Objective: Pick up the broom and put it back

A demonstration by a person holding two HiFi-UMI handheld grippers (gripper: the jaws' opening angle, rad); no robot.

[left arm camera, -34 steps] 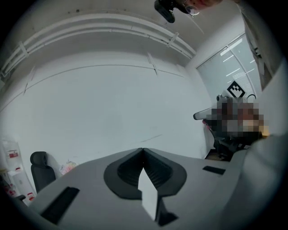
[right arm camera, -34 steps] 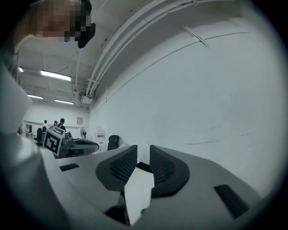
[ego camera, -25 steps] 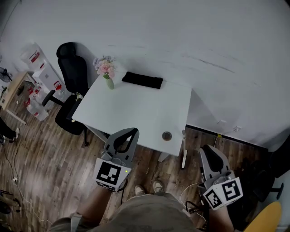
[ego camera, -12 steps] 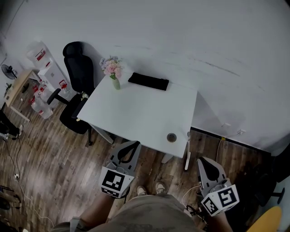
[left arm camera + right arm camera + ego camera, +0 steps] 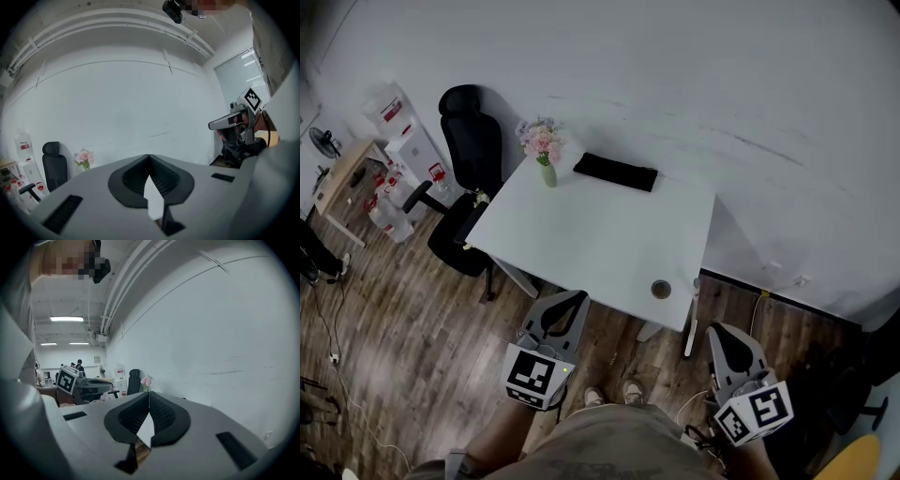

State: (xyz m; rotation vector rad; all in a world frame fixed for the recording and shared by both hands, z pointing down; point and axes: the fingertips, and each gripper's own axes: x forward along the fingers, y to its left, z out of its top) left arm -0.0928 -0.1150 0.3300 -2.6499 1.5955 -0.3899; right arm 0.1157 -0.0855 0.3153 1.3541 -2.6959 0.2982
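The broom shows in no view, so I cannot tell where it is. The task seems not yet begun: picking it up and putting it back are both left. The grey left gripper (image 5: 577,296) and grey right gripper (image 5: 719,331) have their jaws closed on nothing. Both hang over the brown wooden floor (image 5: 412,328), near the front edge of the white rectangular table (image 5: 581,234).

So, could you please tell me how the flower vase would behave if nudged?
The vase looks slim under a wide bouquet, so it would probably tip rather than slide. It stands near the table edge, so it might fall off.
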